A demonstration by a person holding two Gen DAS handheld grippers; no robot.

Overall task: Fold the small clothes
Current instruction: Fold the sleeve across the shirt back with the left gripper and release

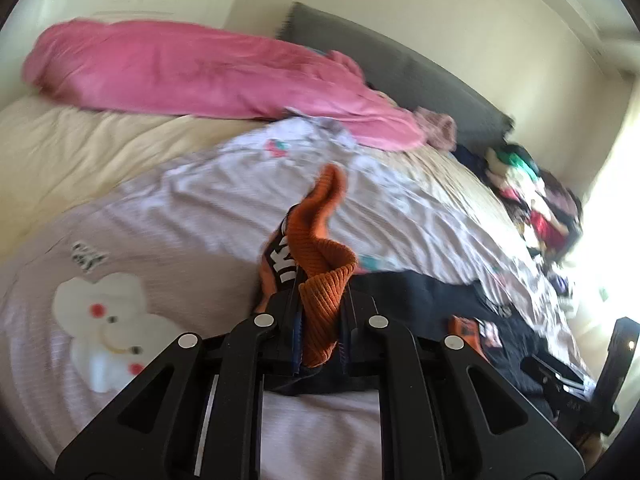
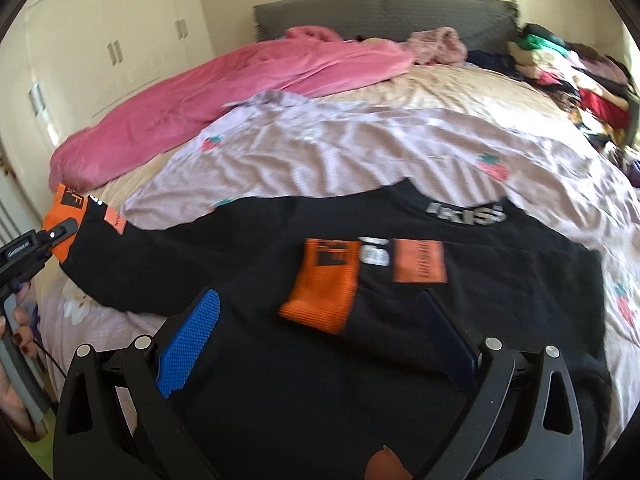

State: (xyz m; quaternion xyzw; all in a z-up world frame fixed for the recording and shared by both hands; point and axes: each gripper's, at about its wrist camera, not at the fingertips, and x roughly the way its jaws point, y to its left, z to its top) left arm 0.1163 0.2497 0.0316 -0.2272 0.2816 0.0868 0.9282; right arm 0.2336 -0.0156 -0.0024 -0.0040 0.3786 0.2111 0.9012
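A black sweatshirt [image 2: 280, 280] with orange ribbed cuffs lies spread on the bed. Its right sleeve is folded across the chest, orange cuff [image 2: 320, 292] on top. My left gripper [image 1: 320, 312] is shut on the other orange cuff [image 1: 320, 280] and holds that sleeve out to the left; it also shows at the left edge of the right wrist view [image 2: 60, 232]. My right gripper [image 2: 320, 320] is open, its blue pads [image 2: 192, 340] spread above the sweatshirt's lower body, holding nothing.
A lilac sheet with strawberry prints [image 2: 360, 152] covers the bed. A pink blanket [image 2: 224, 88] lies along the far side by the grey headboard [image 2: 380, 12]. A pile of mixed clothes [image 2: 580, 76] sits at the far right. White wardrobe doors [image 2: 112, 40] stand left.
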